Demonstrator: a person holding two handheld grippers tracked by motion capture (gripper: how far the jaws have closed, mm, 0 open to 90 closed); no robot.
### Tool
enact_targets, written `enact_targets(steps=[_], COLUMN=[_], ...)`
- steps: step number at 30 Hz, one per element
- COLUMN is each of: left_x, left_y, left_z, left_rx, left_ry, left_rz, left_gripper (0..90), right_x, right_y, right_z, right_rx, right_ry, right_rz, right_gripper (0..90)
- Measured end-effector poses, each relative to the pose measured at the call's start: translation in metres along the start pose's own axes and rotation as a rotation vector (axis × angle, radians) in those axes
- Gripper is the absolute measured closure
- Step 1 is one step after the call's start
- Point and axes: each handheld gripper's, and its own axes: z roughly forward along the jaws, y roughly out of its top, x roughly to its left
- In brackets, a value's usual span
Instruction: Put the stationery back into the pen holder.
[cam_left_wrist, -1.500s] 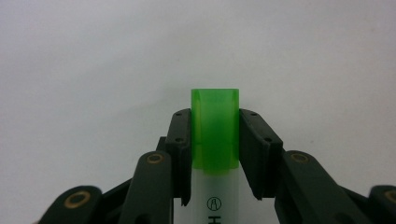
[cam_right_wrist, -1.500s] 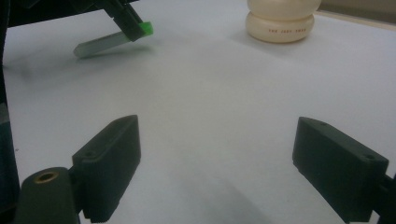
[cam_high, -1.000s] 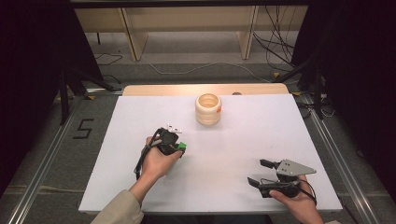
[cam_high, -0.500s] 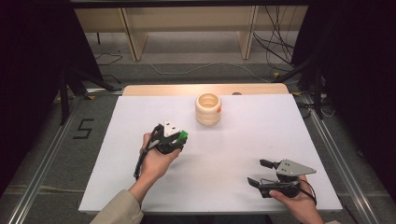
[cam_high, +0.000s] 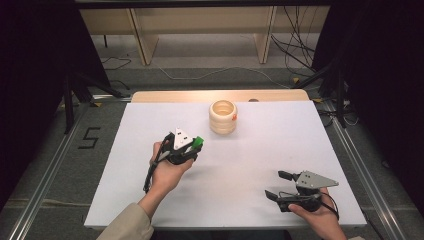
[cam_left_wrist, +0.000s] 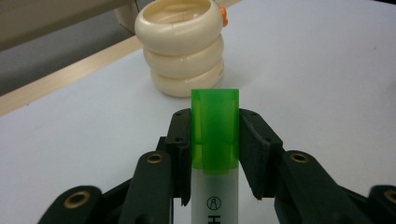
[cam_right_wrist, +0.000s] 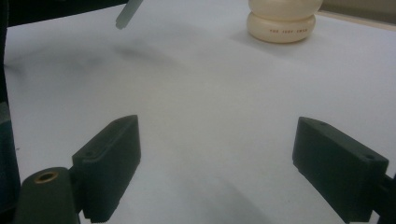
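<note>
Glossy cream holder (cam_left_wrist: 180, 49); translucent green plastic cap (cam_left_wrist: 215, 126)

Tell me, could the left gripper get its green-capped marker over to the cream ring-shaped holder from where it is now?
Probably yes. The left gripper is shut on the marker, whose cap points toward the holder. Bare white table lies between them, and the right gripper sits open well off to the side.

We see our right gripper (cam_right_wrist: 217, 163) with jaws wide apart over the white table surface (cam_right_wrist: 210, 93); a cream ribbed holder (cam_right_wrist: 281, 21) stands beyond.
</note>
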Motion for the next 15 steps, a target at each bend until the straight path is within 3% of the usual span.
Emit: enact_targets(steps=[7, 15], left_x=[0.0011, -0.0005], left_y=[0.0008, 0.0006], left_z=[-0.0006, 0.0022], left_rx=[-0.070, -0.132], left_ry=[-0.004, -0.026], left_rz=[0.013, -0.011], left_gripper=[67.0, 66.9], right_x=[0.0000, -0.0003], right_y=[0.0000, -0.0002], right_z=[0.0002, 0.0002], right_rx=[0.000, 0.000], right_ry=[0.001, 0.001], right_rz=[-0.001, -0.002], right_gripper=[16.2, 16.2])
